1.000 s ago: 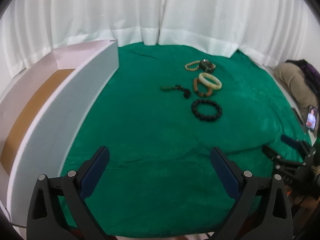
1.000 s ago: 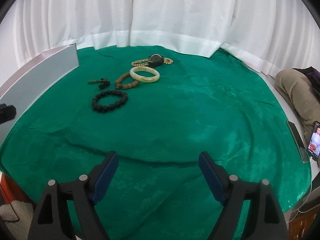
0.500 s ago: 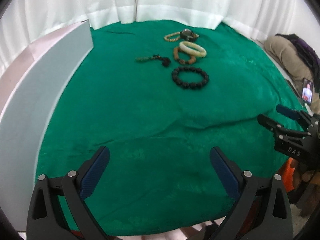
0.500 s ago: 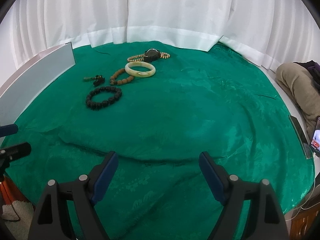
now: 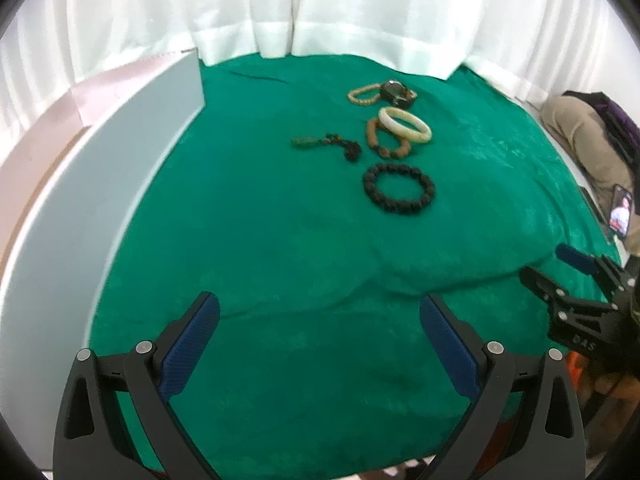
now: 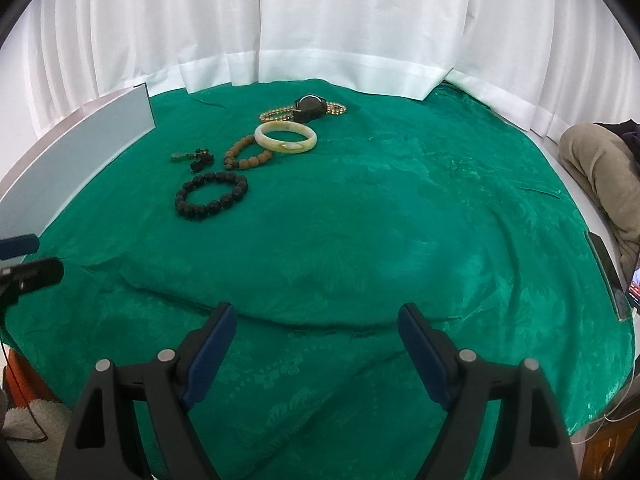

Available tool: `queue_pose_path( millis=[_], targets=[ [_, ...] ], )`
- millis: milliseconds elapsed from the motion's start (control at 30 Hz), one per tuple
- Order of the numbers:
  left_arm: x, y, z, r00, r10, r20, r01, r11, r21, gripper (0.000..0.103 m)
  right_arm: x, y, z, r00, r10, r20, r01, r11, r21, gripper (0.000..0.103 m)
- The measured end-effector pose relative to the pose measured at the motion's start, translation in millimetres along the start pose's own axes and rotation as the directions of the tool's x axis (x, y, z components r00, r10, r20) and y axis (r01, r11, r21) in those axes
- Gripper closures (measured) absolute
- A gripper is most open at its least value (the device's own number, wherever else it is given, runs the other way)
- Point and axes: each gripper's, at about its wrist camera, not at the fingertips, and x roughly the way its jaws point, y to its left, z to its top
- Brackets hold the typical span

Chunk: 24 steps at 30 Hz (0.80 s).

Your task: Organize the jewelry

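Jewelry lies on a green cloth (image 5: 280,240) toward the back. A black bead bracelet (image 5: 399,193) (image 6: 211,196) is nearest. Behind it lie a brown bead bracelet (image 5: 387,142) (image 6: 246,155), a pale jade bangle (image 5: 405,125) (image 6: 286,137), a dark pendant string (image 5: 328,145) (image 6: 196,157), a gold bead strand (image 5: 362,95) (image 6: 276,113) and a black watch (image 5: 397,91) (image 6: 309,107). My left gripper (image 5: 319,330) is open and empty over the front of the cloth. My right gripper (image 6: 316,338) is open and empty, also at the front, and shows in the left wrist view (image 5: 560,276).
A long grey-white box wall (image 5: 100,200) (image 6: 80,148) runs along the cloth's left edge. White curtains (image 6: 320,20) hang behind. A phone (image 5: 620,216) and a person's clothed leg (image 6: 600,168) lie off the right edge. A fold in the cloth (image 6: 280,312) crosses the front.
The left gripper has swung and tilted, then come back toward the jewelry. The right gripper has crept slightly forward. Both stay open and empty; no jewelry has moved.
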Motion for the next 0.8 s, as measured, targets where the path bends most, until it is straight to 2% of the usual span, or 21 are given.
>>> queue_pose_path(
  millis=[800],
  targets=[
    [24.0, -1.7, 25.2, 0.999, 0.034, 0.001, -0.034, 0.999, -0.01, 0.003, 4.8, -7.5, 4.6, 1.0, 0.02, -0.023, -0.02, 1.0, 0.025, 0.019]
  ],
)
